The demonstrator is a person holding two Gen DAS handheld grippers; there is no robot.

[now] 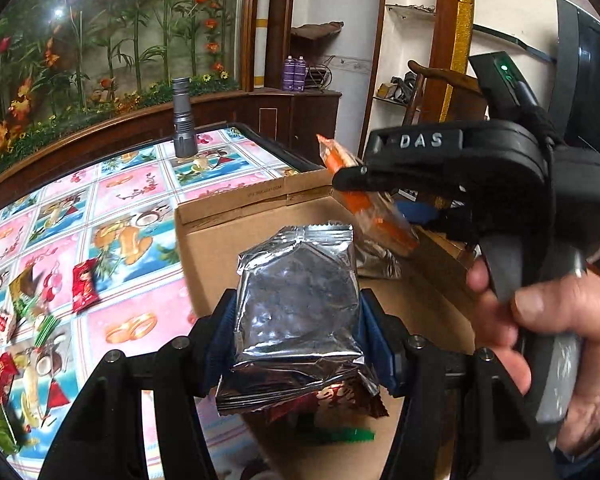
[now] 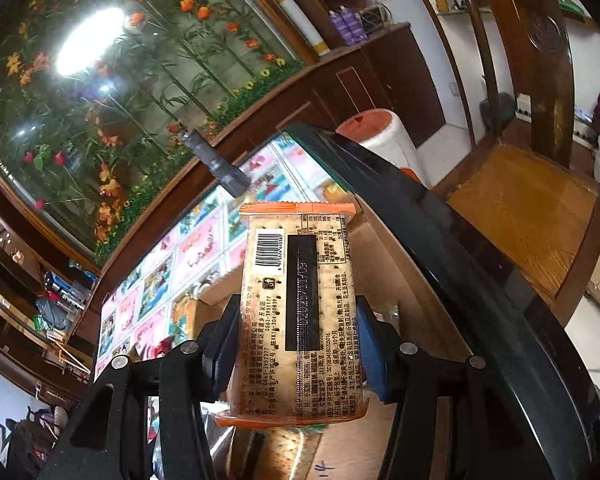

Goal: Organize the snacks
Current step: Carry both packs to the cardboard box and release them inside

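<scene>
Silver packet: a crinkled silver foil snack packet [image 1: 296, 312] sits clamped between the blue pads of the left gripper [image 1: 298, 332], jaws about half spread, held by its flat sides at centre frame.
Orange packet: the right gripper [image 2: 296, 344] is likewise closed on an orange-edged clear cracker packet with a barcode [image 2: 300, 304], gripped across its width.
Box: an open brown cardboard box [image 1: 220, 248] lies just beyond both grippers, likely the drop point.
Surface: the pink patterned tablecloth surface [image 1: 132, 184] carries small loose red and green snack packets [image 1: 85, 285] at lower left, seemingly unsorted.
</scene>
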